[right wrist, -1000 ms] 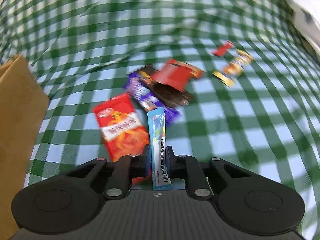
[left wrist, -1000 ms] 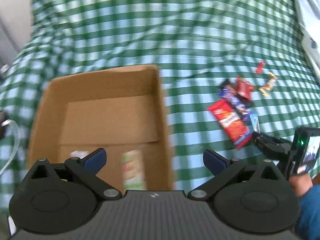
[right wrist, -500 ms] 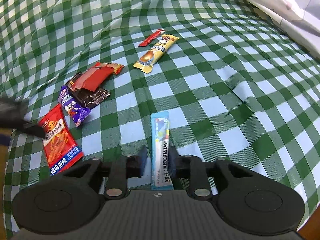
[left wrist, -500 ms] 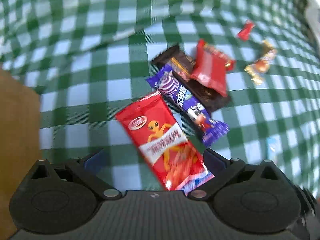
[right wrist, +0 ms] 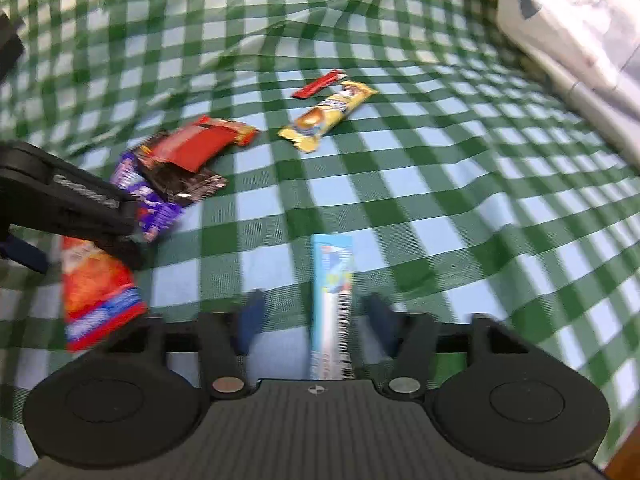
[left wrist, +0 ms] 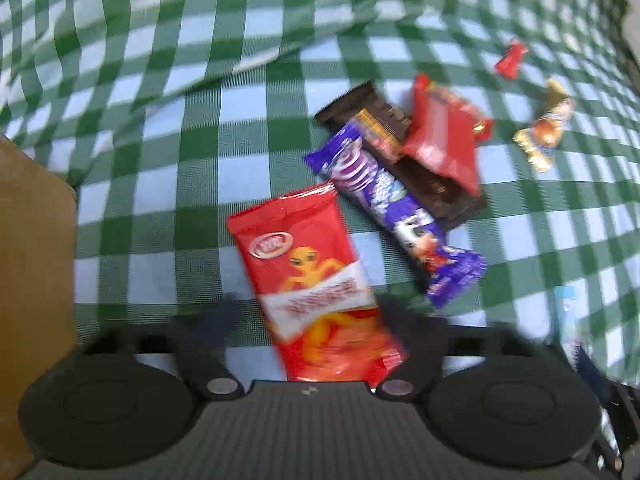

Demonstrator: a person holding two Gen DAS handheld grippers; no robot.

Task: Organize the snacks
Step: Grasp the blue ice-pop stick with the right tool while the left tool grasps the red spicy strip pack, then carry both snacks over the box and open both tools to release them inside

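Observation:
My left gripper (left wrist: 312,312) points down over a red snack packet (left wrist: 304,272) lying on the green checked cloth. Its jaws are closing, with the packet between them; the blurred fingers stand at its edges and no firm grip shows. In the right wrist view one left finger (right wrist: 88,200) crosses above that red packet (right wrist: 96,292). My right gripper (right wrist: 314,316) straddles a slim blue stick packet (right wrist: 332,280) that lies flat. Its jaws are closing, and both pads stand clear of the stick.
A purple bar (left wrist: 392,208), a dark brown bar (left wrist: 400,152) and a red wrapper (left wrist: 444,140) lie piled behind the red packet. Farther off are a yellow bar (right wrist: 332,114) and a small red stick (right wrist: 320,84). A cardboard box (left wrist: 32,260) stands left, a white bag (right wrist: 560,32) far right.
The left gripper came away from above the box and down over the red packet, and its jaws narrowed. The right jaws parted from the blue stick.

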